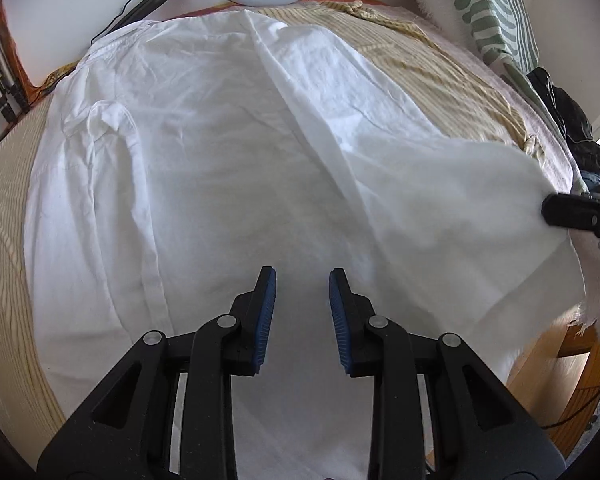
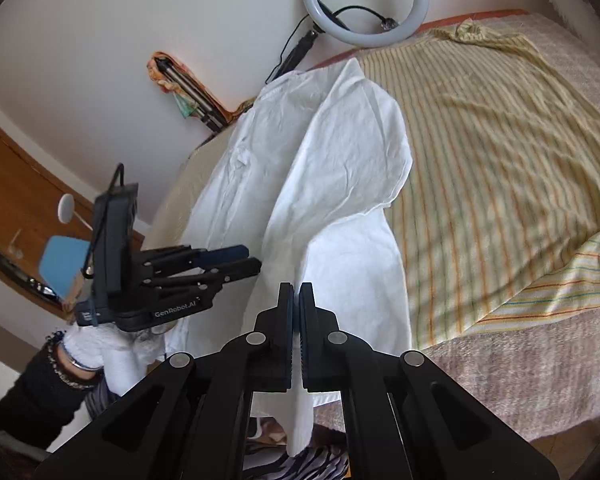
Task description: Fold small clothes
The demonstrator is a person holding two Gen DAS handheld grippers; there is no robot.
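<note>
White crumpled cotton shirt (image 1: 204, 152) lies spread across the striped yellow bedcover (image 2: 500, 152); right gripper (image 2: 296, 320) pinches its near hem, while left gripper (image 1: 302, 280) angles down, jaws spread, above the cloth.

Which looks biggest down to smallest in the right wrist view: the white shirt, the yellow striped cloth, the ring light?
1. yellow striped cloth
2. white shirt, close behind it, and nearer the camera, so this order is unsure
3. ring light, clearly smallest
</note>
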